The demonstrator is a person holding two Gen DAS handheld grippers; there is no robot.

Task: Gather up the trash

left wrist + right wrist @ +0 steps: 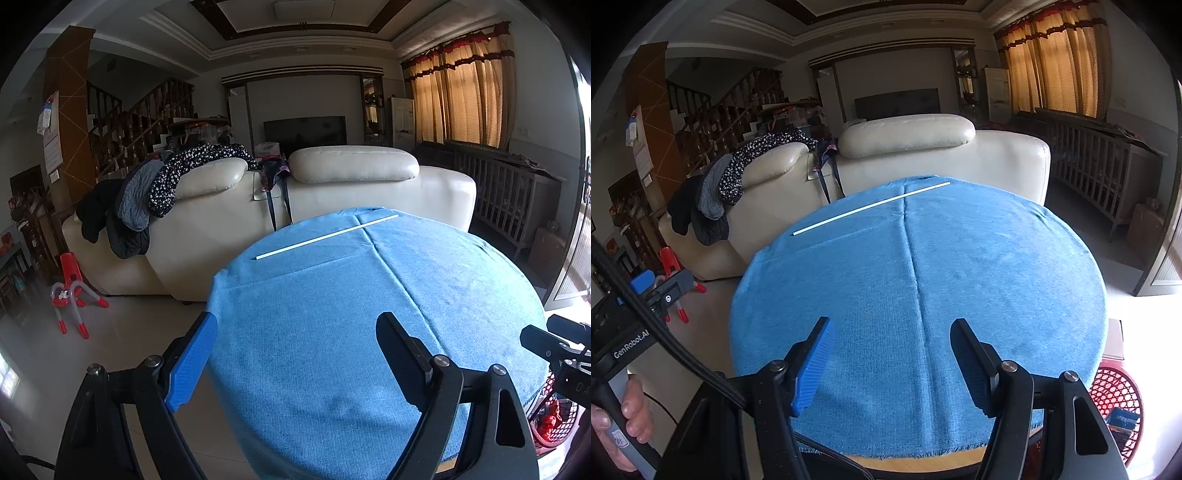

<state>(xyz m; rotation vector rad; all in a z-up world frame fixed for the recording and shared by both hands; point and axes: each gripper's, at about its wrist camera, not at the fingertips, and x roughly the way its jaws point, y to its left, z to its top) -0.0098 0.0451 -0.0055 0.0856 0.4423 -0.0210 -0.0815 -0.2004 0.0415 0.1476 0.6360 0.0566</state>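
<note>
A round table under a blue cloth (332,295) (916,277) fills both views. A thin white stick (327,237) (871,207) lies slanted across its far side. My left gripper (297,325) hangs open over the table's near left edge, nothing between its fingers. My right gripper (892,332) stands open above the near side of the cloth, also holding nothing. A red mesh basket (1115,398) (554,417) with some trash in it sits on the floor at the table's right. In the right wrist view the left gripper's body (661,291) shows at far left, held by a hand (631,413).
A cream leather sofa (332,184) (923,155) with clothes draped over its back stands just behind the table. A red child's chair (72,291) is on the floor at left. A wooden crib (509,195) stands along the right wall under curtained windows.
</note>
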